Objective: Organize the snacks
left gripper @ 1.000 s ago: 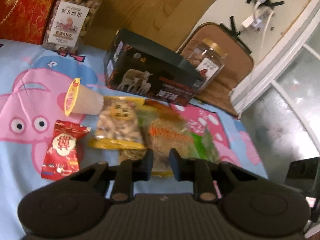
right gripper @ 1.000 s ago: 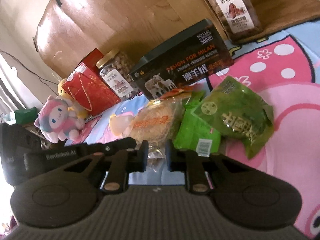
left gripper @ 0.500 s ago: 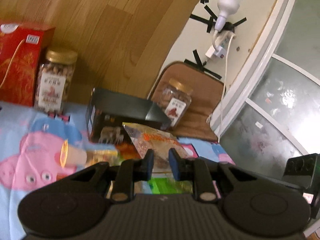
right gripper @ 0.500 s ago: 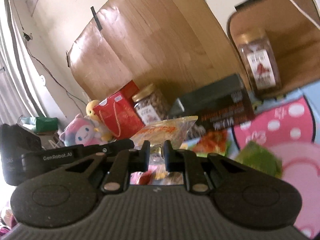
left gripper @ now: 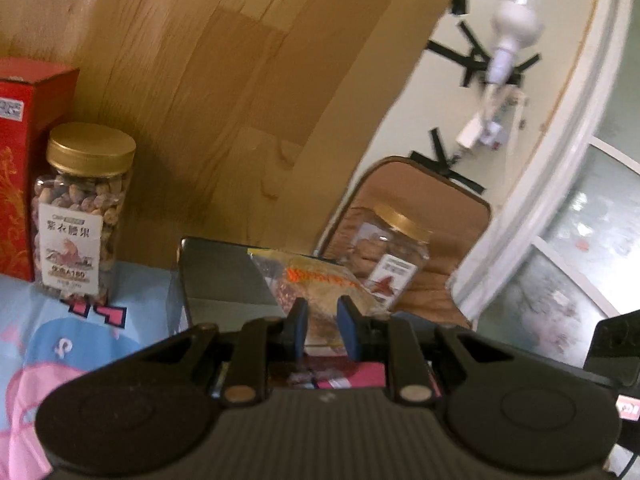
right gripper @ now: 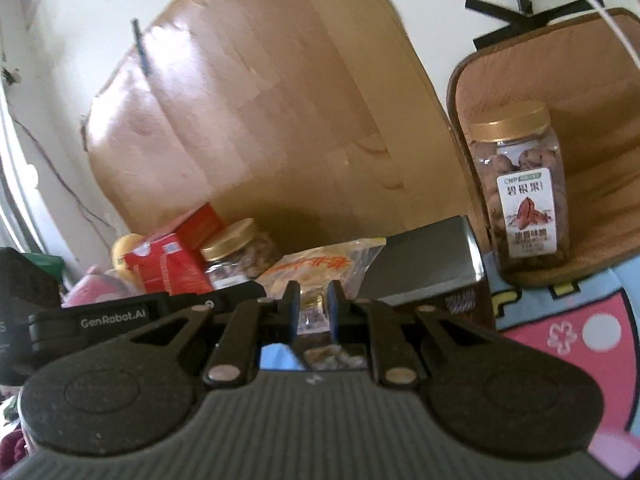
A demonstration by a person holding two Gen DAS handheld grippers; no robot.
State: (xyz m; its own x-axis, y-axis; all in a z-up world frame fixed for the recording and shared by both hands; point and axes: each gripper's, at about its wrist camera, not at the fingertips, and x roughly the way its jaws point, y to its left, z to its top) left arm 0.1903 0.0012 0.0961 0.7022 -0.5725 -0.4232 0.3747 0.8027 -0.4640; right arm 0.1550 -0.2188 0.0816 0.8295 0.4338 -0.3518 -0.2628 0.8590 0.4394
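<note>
Much sits half out of sight

The red box [left gripper: 24,168] runs off the left edge; the dark box's [left gripper: 220,276] front hides behind the gripper body; the snack bag's [left gripper: 324,284] print is blurred.

Each fisheye camera looks forward low over its own claw toward the wooden board [left gripper: 224,112], and both views share the dark box [left gripper: 218,276] [right gripper: 424,260] and two nut jars.

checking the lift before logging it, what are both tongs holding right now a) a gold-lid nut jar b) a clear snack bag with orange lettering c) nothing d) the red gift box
b, since the clear snack bag is pinched between the left tongs and, in the right wrist view, between the right tongs, raised in front of the dark box.
</note>
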